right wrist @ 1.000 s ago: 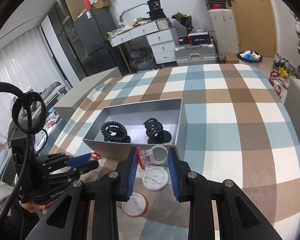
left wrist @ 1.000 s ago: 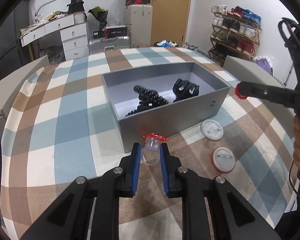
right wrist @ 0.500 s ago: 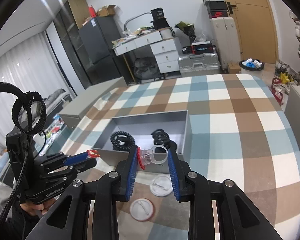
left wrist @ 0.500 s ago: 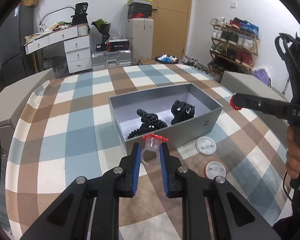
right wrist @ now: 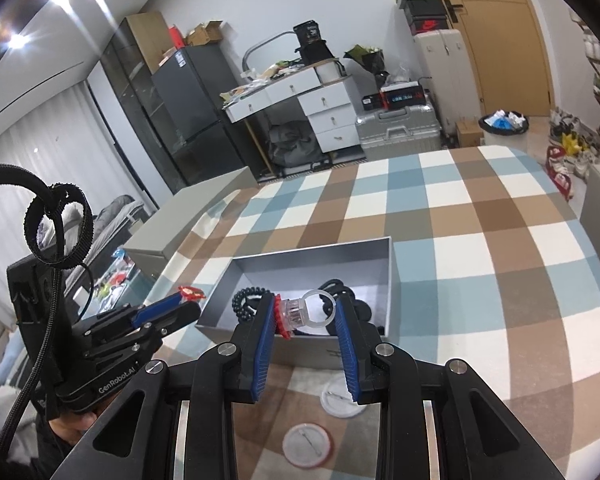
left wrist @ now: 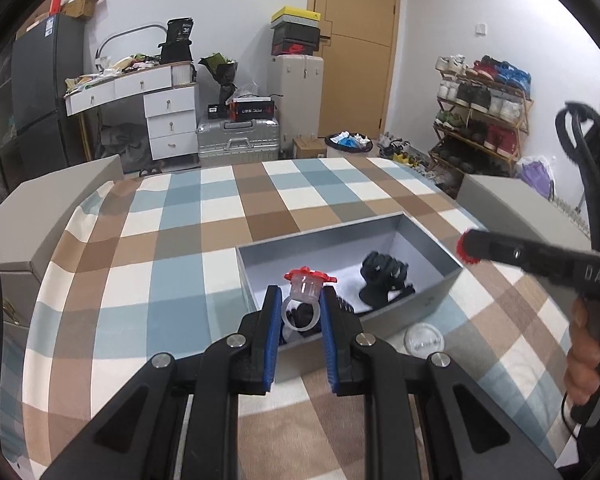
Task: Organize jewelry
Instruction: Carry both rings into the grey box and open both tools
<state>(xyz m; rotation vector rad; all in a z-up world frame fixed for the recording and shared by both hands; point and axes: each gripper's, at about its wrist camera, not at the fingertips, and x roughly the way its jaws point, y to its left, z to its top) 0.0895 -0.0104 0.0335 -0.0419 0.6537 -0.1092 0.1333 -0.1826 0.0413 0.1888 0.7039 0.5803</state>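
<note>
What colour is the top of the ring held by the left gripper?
Red, on a clear plastic ring; the left wrist view shows it best.

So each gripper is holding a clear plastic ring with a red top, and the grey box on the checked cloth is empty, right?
Not quite. Each gripper does hold a ring, but the box is not empty: the right wrist view shows black hair ties inside it, and the left wrist view shows a black hair claw.

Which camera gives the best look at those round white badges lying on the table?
The right wrist view: both badges lie in plain sight in front of the grey box, pin backs up. The left wrist view shows only one badge, blurred, beside the box.
</note>
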